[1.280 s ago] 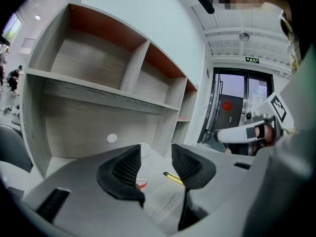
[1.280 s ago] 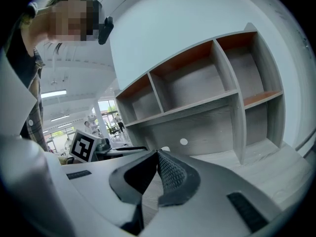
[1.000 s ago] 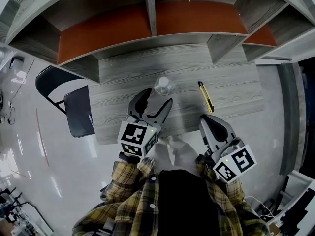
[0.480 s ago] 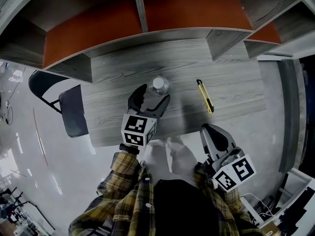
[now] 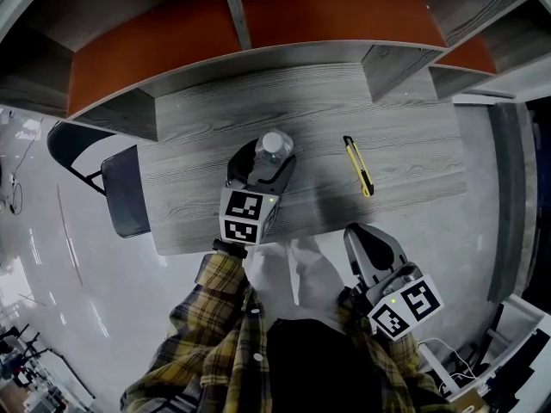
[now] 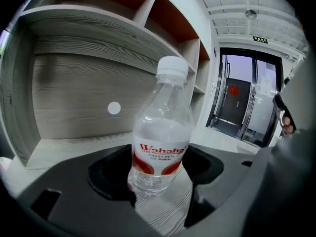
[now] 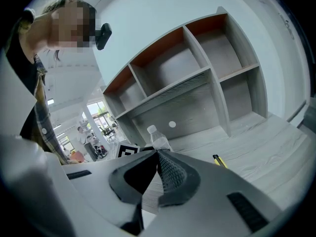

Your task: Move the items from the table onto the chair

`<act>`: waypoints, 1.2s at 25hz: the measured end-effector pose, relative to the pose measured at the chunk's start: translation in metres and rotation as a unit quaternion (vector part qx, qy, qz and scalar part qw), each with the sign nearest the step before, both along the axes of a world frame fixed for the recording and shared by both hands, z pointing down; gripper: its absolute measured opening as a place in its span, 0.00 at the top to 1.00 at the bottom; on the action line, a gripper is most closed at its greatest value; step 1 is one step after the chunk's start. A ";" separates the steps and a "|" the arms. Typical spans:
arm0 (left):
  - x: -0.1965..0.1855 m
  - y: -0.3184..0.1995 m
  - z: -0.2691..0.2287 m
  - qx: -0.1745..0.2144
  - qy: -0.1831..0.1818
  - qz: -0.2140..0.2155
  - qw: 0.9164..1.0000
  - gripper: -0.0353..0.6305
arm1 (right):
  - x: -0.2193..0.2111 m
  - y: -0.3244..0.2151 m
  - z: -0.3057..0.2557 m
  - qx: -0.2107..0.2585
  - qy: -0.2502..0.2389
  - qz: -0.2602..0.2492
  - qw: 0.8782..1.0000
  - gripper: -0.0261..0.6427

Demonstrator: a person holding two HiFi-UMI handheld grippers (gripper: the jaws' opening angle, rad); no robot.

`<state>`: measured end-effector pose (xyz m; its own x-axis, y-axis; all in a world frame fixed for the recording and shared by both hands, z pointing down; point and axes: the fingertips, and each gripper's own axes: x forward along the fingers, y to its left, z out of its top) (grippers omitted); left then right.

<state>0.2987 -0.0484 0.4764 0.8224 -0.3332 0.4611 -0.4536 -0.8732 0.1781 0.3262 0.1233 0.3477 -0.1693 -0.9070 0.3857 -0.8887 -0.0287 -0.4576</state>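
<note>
A clear water bottle (image 5: 274, 147) with a white cap and a red label stands upright on the grey wooden table (image 5: 405, 127). My left gripper (image 5: 264, 157) reaches around it. In the left gripper view the bottle (image 6: 160, 147) stands between the two dark jaws of the left gripper (image 6: 163, 194), which are closing on it without a visible press. A yellow utility knife (image 5: 359, 167) lies to the bottle's right. My right gripper (image 5: 362, 236) hangs shut and empty off the table's near edge; in its own view the right gripper (image 7: 158, 157) points towards the bottle and the knife (image 7: 219, 160).
A black folding chair (image 5: 120, 192) stands on the glossy floor at the table's left end. A shelf unit (image 5: 258, 24) with orange back panels rises along the table's far side. The person's plaid sleeves fill the bottom of the head view.
My left gripper has moved forward across the table until its jaws stand around the bottle. The right gripper has drawn back a little towards the body.
</note>
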 end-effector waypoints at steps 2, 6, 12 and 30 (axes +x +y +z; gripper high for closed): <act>0.000 0.000 0.000 0.008 -0.007 0.002 1.000 0.47 | 0.001 0.001 -0.001 0.001 -0.001 -0.001 1.000 0.93; -0.001 0.002 0.000 0.015 -0.019 0.001 1.000 0.50 | 0.005 0.000 -0.005 0.007 -0.001 -0.002 1.000 0.93; -0.008 0.010 -0.015 0.011 -0.017 -0.009 1.000 0.52 | 0.012 -0.004 -0.012 0.020 0.001 -0.018 1.000 0.93; -0.108 0.040 -0.134 0.034 0.060 -0.183 0.981 0.52 | -0.025 -0.050 -0.051 0.101 0.012 -0.206 0.973 0.93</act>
